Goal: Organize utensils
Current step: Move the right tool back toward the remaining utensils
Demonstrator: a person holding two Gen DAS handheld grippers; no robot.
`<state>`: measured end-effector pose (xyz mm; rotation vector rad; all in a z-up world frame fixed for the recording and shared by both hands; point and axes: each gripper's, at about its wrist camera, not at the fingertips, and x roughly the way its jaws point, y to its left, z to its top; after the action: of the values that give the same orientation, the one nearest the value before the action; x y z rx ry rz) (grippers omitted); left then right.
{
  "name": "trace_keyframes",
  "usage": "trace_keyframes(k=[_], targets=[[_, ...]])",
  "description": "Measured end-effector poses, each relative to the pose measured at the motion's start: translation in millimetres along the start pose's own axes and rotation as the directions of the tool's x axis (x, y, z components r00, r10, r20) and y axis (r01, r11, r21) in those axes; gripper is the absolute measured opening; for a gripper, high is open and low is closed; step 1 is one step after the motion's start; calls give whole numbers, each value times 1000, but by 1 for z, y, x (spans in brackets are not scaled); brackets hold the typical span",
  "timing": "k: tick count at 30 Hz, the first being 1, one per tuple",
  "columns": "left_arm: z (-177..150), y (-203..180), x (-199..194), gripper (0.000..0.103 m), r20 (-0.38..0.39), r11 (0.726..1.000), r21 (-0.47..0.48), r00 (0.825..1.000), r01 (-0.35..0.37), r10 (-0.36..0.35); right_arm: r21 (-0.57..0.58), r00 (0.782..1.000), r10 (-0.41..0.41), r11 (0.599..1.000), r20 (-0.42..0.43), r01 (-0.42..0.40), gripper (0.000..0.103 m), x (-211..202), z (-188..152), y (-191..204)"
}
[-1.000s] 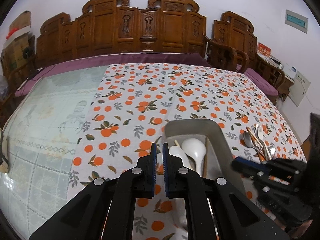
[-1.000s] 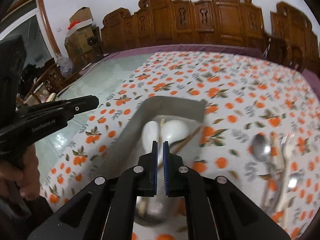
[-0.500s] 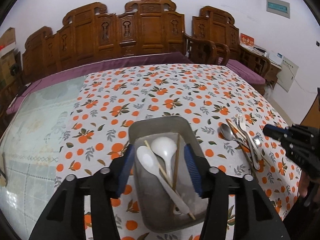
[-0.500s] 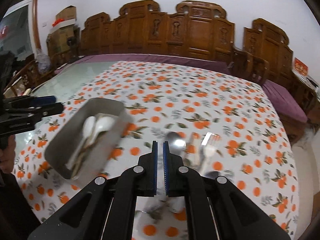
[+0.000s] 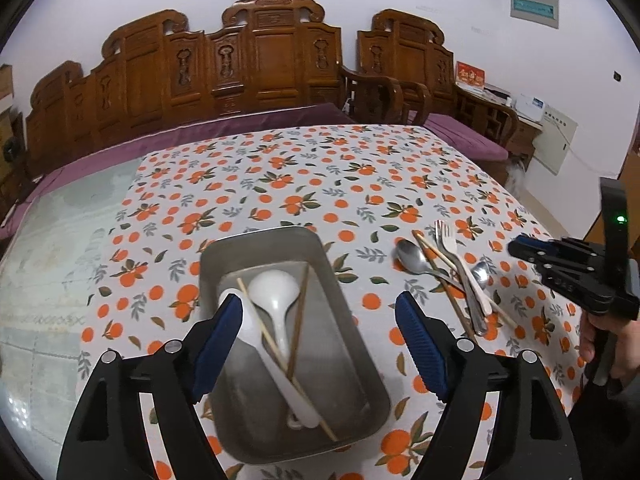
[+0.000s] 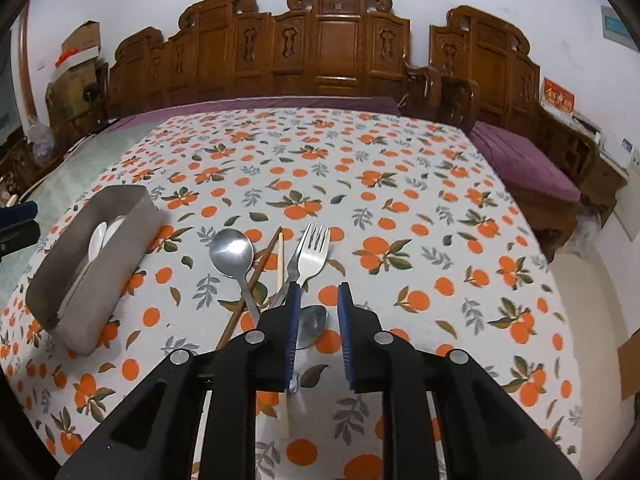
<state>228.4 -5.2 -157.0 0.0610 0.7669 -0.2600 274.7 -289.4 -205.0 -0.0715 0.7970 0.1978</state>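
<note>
My left tongs (image 5: 318,320) are spread wide over the tray (image 5: 360,364), one pad at either long wall, holding nothing. The tray is dull metal, rectangular with rounded corners; inside lie two white spoons (image 5: 272,292) and chopsticks (image 5: 298,320). My right tongs (image 6: 317,312) are parted a little above the loose pile at 12 o'clock: a fork (image 6: 312,252), a steel spoon (image 6: 232,252) at 11 o'clock, and crossed chopsticks (image 6: 256,276). A smaller spoon (image 6: 314,320) seems to lie under the tongs, partly hidden. The steel is thin, stiff, slick and flat on the surface, so I'd pinch the fork's handle across its narrow width.
</note>
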Motion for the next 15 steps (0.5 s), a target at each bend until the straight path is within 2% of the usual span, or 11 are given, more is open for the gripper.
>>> trace_keyframes(k=[5, 15], targets=[[-1, -11, 3, 76, -1, 1000, 11, 1000, -2, 2, -39, 999, 22, 999, -32, -23, 21, 27, 1, 8], [-5, -25, 6, 76, 3, 1000, 19, 1000, -4, 4, 0, 990, 95, 995, -109, -95, 21, 71, 9, 10]])
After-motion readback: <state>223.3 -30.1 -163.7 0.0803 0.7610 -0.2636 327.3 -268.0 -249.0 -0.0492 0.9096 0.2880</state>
